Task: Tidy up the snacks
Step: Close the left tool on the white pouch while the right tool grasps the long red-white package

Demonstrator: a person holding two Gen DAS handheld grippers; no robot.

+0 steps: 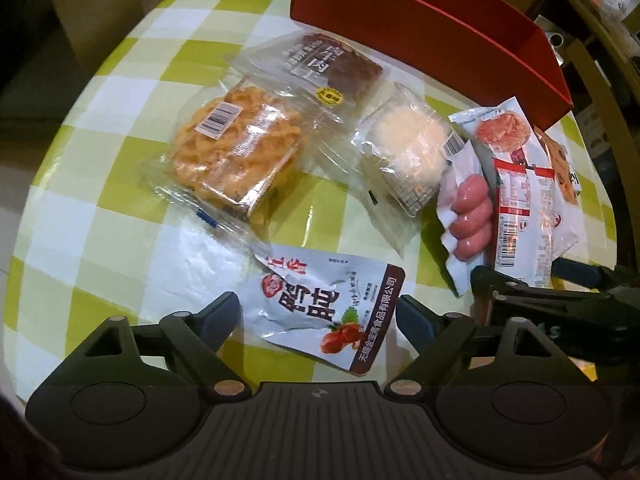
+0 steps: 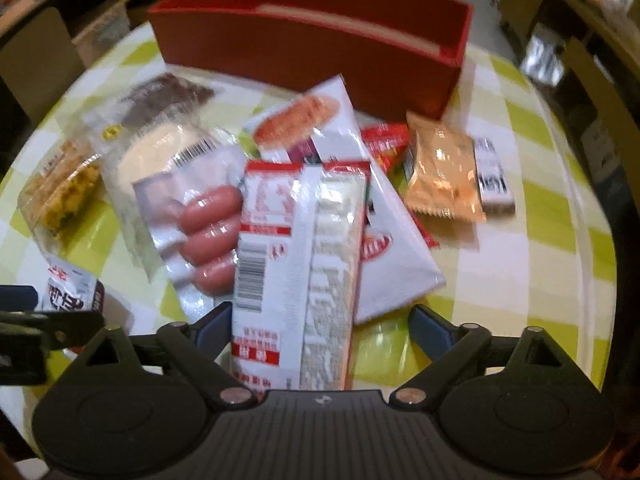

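Both grippers stand wide and hold nothing: the left gripper straddles a white pouch, the right gripper a long packet, both well before the red box. I judge this the picking step; next each must close on its snack

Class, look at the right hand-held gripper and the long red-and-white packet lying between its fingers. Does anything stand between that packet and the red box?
Yes. The white triangular packet and the sausage pack lie between the long red-and-white packet and the red box.
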